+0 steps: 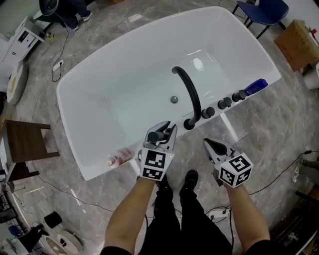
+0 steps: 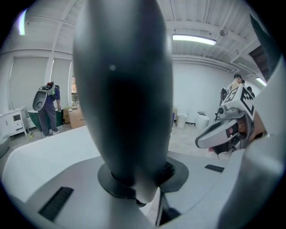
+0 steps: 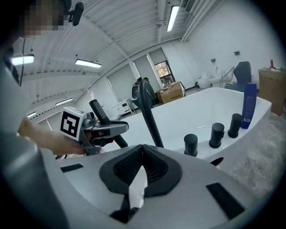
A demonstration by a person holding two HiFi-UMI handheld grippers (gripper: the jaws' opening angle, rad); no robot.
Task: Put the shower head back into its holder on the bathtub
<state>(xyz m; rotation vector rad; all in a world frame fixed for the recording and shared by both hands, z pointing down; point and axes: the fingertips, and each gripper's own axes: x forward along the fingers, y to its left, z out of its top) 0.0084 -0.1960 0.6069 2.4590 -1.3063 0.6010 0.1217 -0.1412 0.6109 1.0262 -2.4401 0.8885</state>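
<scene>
My left gripper (image 1: 162, 131) is shut on the black shower head (image 1: 155, 135), just in front of the near rim of the white bathtub (image 1: 99, 89). In the left gripper view the dark shower head (image 2: 123, 98) stands between the jaws and fills most of the picture. My right gripper (image 1: 210, 144) hovers to its right, shut, with nothing in it; its pads (image 3: 154, 167) meet. From the right gripper view I see the left gripper (image 3: 105, 129) with the black shower head (image 3: 96, 109) sticking up from it. The black arched spout (image 1: 191, 92) and three black knobs (image 1: 224, 103) sit on the rim. I cannot make out the holder.
A blue bottle (image 1: 256, 85) lies at the rim's right end and a pink bottle (image 1: 118, 159) at its near left. A wooden chair (image 1: 25, 144) stands left, a blue chair (image 1: 264, 11) and a cardboard box (image 1: 299, 42) far right. Cables cross the marble floor.
</scene>
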